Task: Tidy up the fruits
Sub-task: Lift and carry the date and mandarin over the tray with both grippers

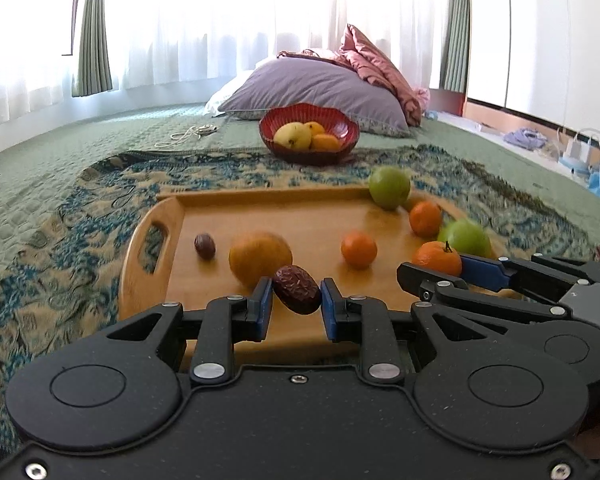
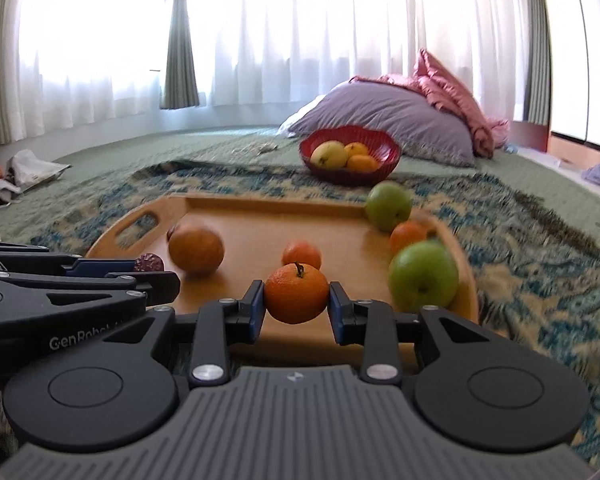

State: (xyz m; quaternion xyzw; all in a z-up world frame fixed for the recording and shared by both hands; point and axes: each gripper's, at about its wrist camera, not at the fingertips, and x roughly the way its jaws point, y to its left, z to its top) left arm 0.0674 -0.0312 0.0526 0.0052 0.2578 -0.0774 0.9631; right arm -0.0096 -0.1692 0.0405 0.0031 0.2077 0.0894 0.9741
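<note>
nearest, my left tongs (image 1: 296, 298) clamp a wrinkled dark-brown dried date (image 1: 297, 289), light but squashy, gripped across its middle. my right tongs (image 2: 296, 303) clamp a firm small orange mandarin (image 2: 296, 293) by its sides, above the wooden tray (image 2: 260, 236). beyond sits a red ribbed bowl (image 2: 350, 152).

Daylight blows out the curtained windows (image 1: 220, 20) (fisheye bends the edges), with tray fruit slightly motion-blurred

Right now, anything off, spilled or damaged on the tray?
Nothing spilled or damaged. Wooden tray sits flat, loose fruit intact. Left gripper holds a date, right gripper a tangerine; red bowl upright.
</note>
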